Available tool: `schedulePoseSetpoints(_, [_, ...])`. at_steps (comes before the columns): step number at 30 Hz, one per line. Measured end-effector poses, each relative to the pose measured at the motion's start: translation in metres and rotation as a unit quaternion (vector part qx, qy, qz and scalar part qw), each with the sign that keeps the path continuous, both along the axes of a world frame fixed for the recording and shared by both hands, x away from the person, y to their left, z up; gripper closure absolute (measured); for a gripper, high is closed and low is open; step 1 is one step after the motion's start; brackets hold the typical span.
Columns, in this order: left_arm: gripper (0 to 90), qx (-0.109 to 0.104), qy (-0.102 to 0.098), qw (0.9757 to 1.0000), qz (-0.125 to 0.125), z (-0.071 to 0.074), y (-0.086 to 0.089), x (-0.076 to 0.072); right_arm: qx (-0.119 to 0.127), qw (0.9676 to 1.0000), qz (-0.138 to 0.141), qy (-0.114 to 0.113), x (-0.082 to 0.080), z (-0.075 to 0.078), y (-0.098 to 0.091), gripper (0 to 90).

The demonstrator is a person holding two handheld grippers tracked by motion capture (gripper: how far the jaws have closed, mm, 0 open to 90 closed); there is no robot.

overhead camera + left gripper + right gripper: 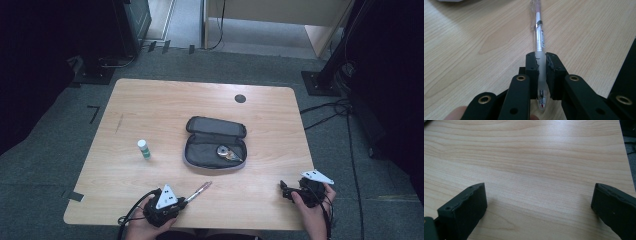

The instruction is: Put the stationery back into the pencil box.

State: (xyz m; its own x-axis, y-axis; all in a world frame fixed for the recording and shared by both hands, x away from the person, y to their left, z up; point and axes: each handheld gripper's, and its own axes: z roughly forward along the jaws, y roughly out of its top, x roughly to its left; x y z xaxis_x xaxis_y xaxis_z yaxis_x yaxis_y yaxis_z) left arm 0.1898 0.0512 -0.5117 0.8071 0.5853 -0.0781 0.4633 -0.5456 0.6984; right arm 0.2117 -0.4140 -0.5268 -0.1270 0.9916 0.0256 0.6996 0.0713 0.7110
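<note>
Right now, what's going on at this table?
A person works two handheld grippers. The left gripper is shut on a clear pen lying near the table's front edge. The right gripper rests open over bare wood. An open pencil case sits mid-table, a small white bottle to its left.

Table: a pale wooden rectangular tabletop with rounded corners (150, 100), light grain, a small round black cap (240, 98) near its far edge.
Floor: grey-green carpet (45, 165) all round the table, with short strips of black tape (93, 113) at the left.
Far side: a light wooden panel on legs (280, 10), a lighter floor strip beneath it.
Left back: a dark cabinet on a black metal base (100, 70).
Right: a black stand with a square foot (320, 82); black cables (345, 145) trail across the carpet.
Light: even, soft; the side edges lie in deep shadow.
</note>
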Motion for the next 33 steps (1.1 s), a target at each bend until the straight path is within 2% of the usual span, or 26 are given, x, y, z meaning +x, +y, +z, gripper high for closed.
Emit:
schedulePoseSetpoints(5, [82.0,-0.002,-0.003,1.0000,0.000,0.002,0.001,0.000,0.000,1.0000,0.000,0.000,0.000,0.000,0.000,0.0])
schedulePoseSetpoints(13, [82.0,-0.018,-0.017,0.9997,-0.004,0.020,0.003,0.002,0.001,1.0000,0.000,0.001,0.000,0.000,0.000,0.0])
schedulePoseSetpoints(25, [82.0,-0.050,-0.029,0.9983,-0.002,0.045,0.003,0.021,0.001,1.0000,-0.001,0.001,0.000,0.000,0.000,0.0])
schedulePoseSetpoints(33, [82.0,-0.045,-0.037,0.9983,-0.008,0.052,-0.007,0.038,0.001,1.0000,-0.001,0.001,0.000,0.000,0.000,0.0])
